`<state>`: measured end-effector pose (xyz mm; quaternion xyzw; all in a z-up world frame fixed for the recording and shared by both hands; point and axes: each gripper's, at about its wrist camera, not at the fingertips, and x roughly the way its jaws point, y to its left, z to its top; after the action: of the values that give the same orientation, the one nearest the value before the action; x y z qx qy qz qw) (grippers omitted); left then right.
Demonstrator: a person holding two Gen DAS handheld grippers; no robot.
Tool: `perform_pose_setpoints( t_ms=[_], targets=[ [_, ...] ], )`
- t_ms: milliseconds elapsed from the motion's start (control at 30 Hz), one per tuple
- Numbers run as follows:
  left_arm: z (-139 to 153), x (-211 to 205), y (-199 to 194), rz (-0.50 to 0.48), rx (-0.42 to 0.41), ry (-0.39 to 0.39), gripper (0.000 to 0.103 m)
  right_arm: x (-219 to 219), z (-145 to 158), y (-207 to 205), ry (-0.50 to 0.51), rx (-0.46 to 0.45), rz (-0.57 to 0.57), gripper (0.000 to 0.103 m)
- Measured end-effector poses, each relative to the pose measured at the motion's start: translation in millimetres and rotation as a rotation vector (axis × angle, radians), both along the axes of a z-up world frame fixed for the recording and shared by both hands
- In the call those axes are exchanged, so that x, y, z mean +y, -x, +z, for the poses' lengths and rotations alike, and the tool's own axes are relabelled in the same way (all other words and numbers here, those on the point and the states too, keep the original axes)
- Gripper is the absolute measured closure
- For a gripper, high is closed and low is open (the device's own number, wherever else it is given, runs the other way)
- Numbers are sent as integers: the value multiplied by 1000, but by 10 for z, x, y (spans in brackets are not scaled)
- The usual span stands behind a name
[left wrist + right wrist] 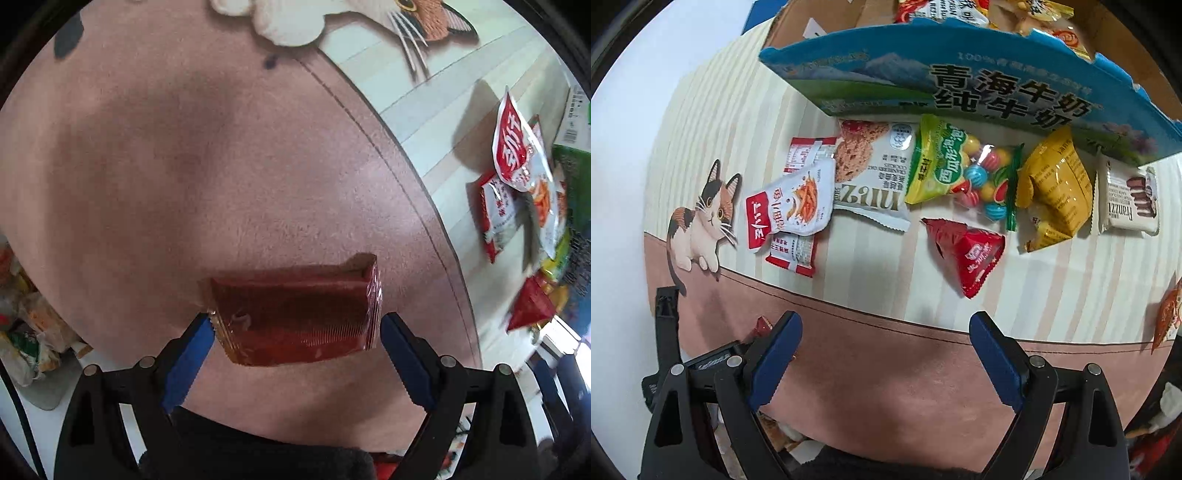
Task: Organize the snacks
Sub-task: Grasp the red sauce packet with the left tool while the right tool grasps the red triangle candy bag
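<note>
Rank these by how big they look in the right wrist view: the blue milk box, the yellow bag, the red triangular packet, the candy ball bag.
1. blue milk box
2. candy ball bag and yellow bag: too alike to separate
3. red triangular packet

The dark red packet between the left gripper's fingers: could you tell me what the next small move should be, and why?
Probably close the left gripper on the dark red packet. Its blue fingers stand on either side of the packet, which lies on the pink mat, and a gap shows on the right side, so it looks not yet gripped.
</note>
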<state>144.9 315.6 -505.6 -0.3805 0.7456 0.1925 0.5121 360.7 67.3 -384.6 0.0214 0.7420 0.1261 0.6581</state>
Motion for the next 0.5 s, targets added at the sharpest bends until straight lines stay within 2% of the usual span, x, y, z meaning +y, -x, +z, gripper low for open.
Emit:
perform_pose_setpoints(
  t_ms=[100, 133, 167, 233, 300, 333, 500],
  targets=[
    [0, -69, -64, -22, 16, -53, 12, -67, 0, -3, 5, -6, -4, 9],
    [13, -98, -102, -44, 14, -79, 16, -104, 10, -10, 11, -9, -4, 9],
    [37, -119, -128, -72, 5, -98, 17, -148, 17, -18, 20, -15, -7, 9],
    [91, -225, -210, -145, -25, -135, 27, -235, 29, -43, 30, -23, -14, 9],
    [144, -339, -296, -209, -47, -159, 31, -340, 28, -76, 38, -27, -30, 9],
    [171, -402, -342, -238, -56, -170, 39, -392, 16, -97, 40, -27, -42, 9],
    [201, -681, -541, -395, -93, -229, 42, -634, -83, -217, 37, -18, -105, 9]
  ],
)
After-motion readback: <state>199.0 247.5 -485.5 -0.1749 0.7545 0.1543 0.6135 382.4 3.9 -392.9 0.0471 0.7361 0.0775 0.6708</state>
